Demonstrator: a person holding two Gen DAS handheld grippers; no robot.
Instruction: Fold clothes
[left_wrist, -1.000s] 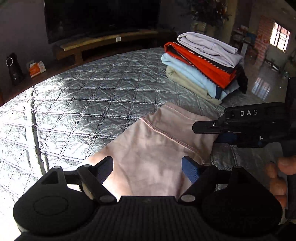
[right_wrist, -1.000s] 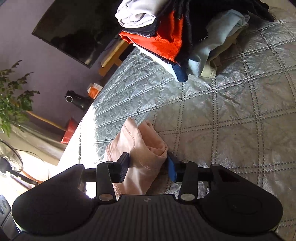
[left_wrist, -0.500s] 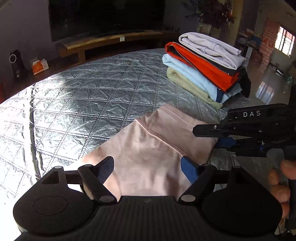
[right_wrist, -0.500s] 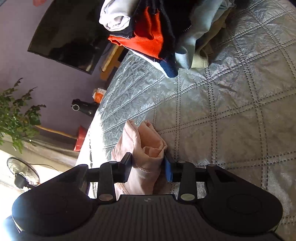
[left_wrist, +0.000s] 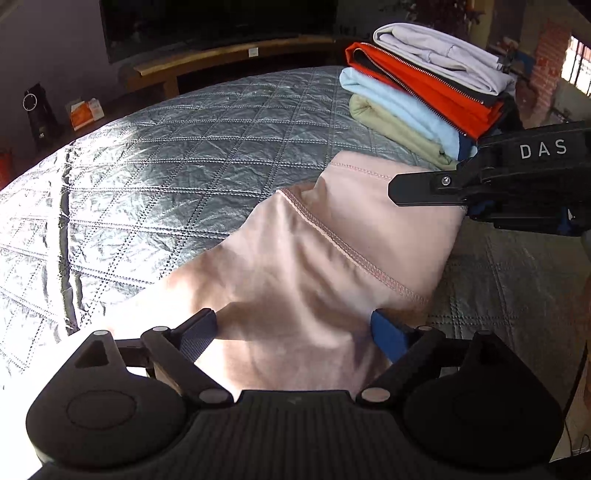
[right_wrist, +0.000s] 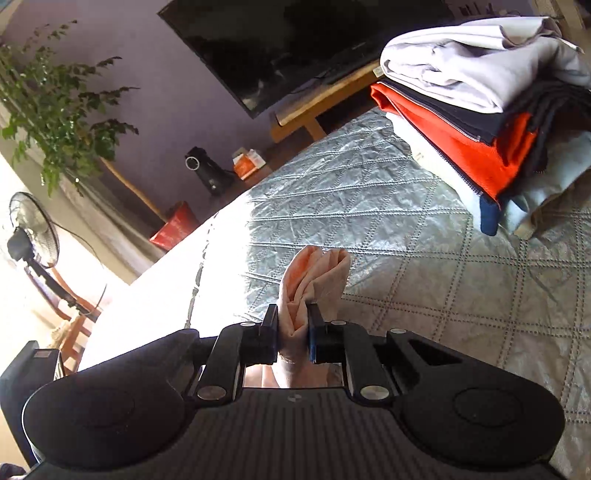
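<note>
The pink garment (left_wrist: 306, 266) lies partly folded on the quilted grey bedspread (left_wrist: 177, 177), just in front of the stack of folded clothes (left_wrist: 424, 92), its stitched hem running across the middle. The right gripper (right_wrist: 292, 328) has just been closing and now pinches a bunched corner of the pink garment between its pads, the fabric poking up past the fingertips. The left gripper (left_wrist: 295, 328) has just been opening; its fingers stand wide apart over the near end of the cloth, not pressing on it. Beyond the stack, a dark television (right_wrist: 314, 40) sits above a wooden bench (left_wrist: 221, 59), with a leafy plant (right_wrist: 55, 103) and a standing fan (right_wrist: 33, 236) farther off.
</note>
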